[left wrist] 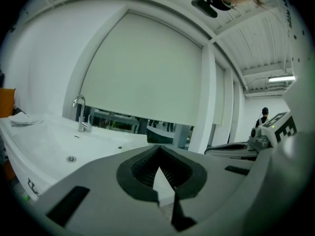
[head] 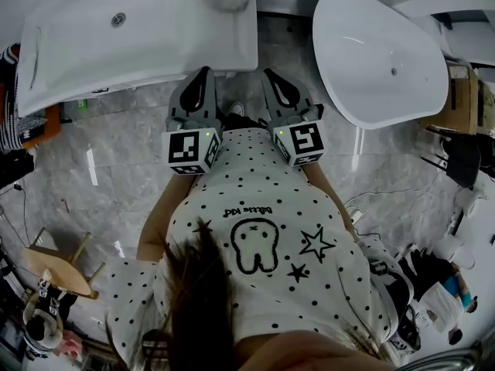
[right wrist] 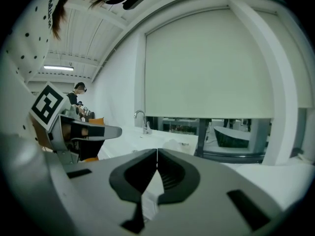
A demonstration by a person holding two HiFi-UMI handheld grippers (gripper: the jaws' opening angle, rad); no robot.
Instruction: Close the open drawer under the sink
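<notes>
One white sink above grey marble floor

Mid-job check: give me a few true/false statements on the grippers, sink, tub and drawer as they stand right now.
1. The left gripper and right gripper are both shut and empty. True.
2. The left gripper is clamped on the faucet. False: the faucet stands apart, at the sink's far edge.
3. In the head view a tub sits right of the sink. True.
4. The head view shows the open drawer. False: no drawer is visible in any view.
</notes>
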